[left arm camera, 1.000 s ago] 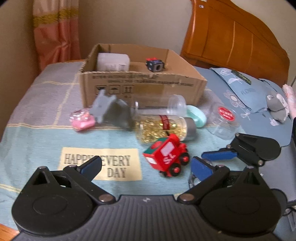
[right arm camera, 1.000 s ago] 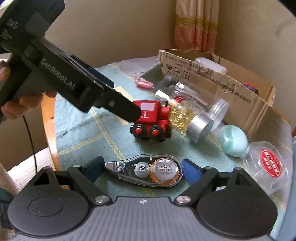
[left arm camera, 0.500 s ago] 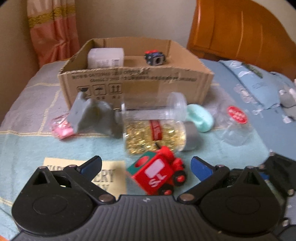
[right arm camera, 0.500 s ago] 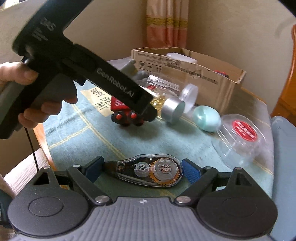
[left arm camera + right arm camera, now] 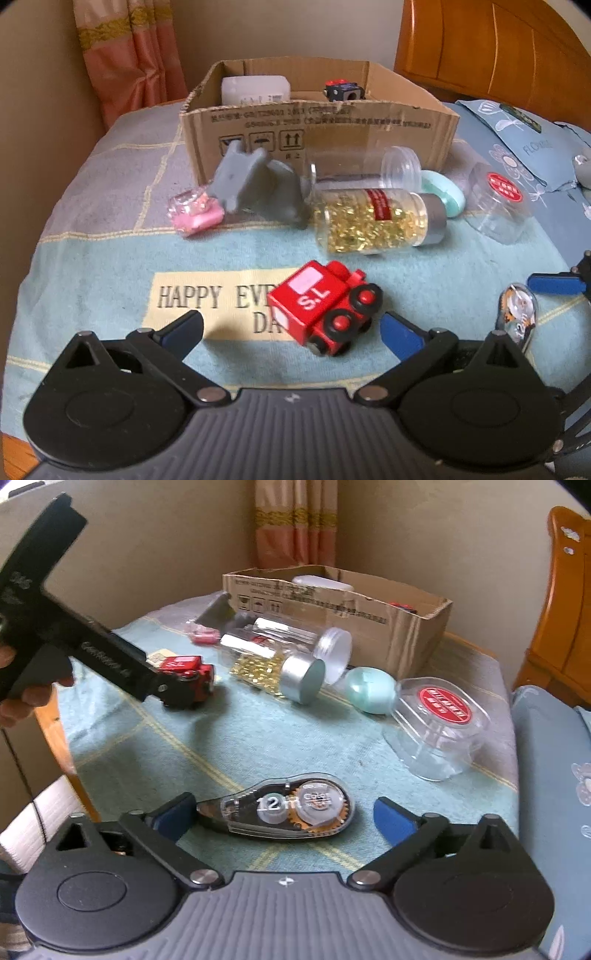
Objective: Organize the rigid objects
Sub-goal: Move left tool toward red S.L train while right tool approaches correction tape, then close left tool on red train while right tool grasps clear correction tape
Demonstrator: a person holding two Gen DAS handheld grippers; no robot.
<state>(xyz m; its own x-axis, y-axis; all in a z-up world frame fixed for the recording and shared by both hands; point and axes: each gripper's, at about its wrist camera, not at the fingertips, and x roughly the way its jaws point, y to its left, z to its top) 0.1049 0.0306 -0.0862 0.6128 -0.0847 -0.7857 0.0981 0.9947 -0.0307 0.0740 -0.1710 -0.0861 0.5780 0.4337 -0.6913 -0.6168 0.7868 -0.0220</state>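
Note:
A red toy train [image 5: 325, 306] marked "S.L" lies on the teal cloth between the fingers of my open left gripper [image 5: 291, 328], nearer the right finger; it also shows in the right wrist view [image 5: 188, 677]. My right gripper [image 5: 284, 812] is open around a clear correction-tape dispenser [image 5: 280, 810] marked "12m", whose left tip touches the left finger; the right finger stands apart. The dispenser also shows in the left wrist view [image 5: 517, 314]. An open cardboard box [image 5: 317, 122] stands at the back, holding a white box [image 5: 255, 88] and a small dark cube [image 5: 341, 90].
In front of the box lie a pink packet [image 5: 194, 210], a grey plastic piece [image 5: 258, 188], a bottle of gold capsules [image 5: 373, 221], a clear empty jar [image 5: 369, 164], a mint egg-shaped case [image 5: 445, 192] and a clear tub with a red label [image 5: 498, 203]. A wooden headboard [image 5: 498, 48] stands at the back right.
The left gripper has pulled back and shifted; the red train now lies between its fingers, turned. The right gripper has opened slightly wider around the dispenser and its view has swung.

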